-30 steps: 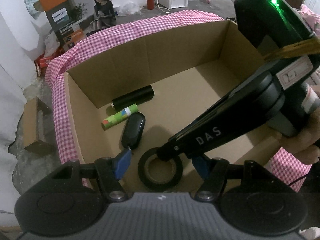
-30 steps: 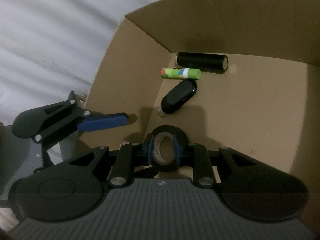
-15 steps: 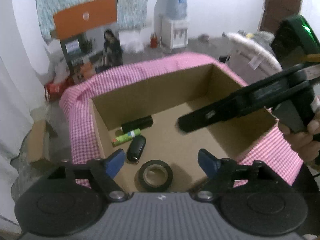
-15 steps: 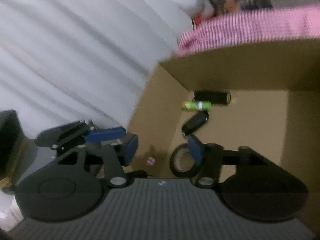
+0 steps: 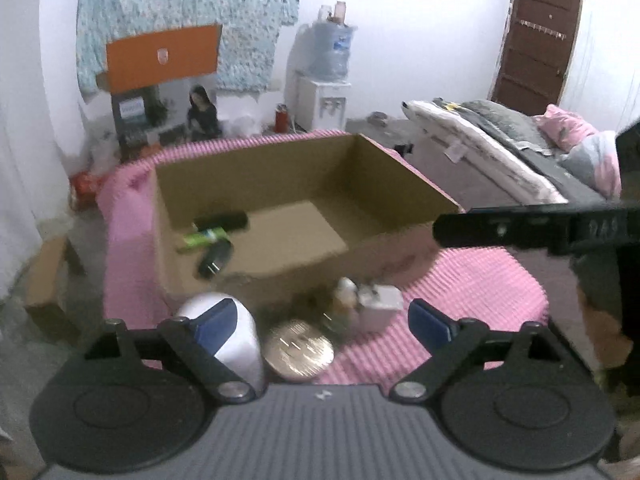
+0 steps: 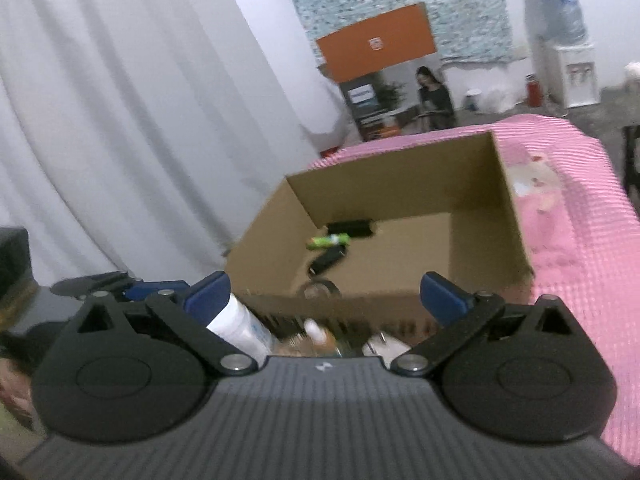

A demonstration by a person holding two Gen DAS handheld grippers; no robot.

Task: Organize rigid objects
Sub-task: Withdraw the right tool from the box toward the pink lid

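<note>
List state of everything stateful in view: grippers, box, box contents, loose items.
left gripper: open, holding nothing
right gripper: open, holding nothing
cardboard box: open top, upright on the pink cloth
black cylinder: lying in box
green tube: lying in box
black key fob: lying in box
tape roll: in box, at near wall
white bottle: outside box, on cloth
round gold tin: outside box, lid on

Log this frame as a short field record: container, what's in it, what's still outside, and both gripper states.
container: cardboard box on pink checked cloth
inside: black cylinder, green tube, black key fob, tape roll
outside, near side: white bottle, gold round lid, white block
left gripper: open, empty
right gripper: open, empty
</note>
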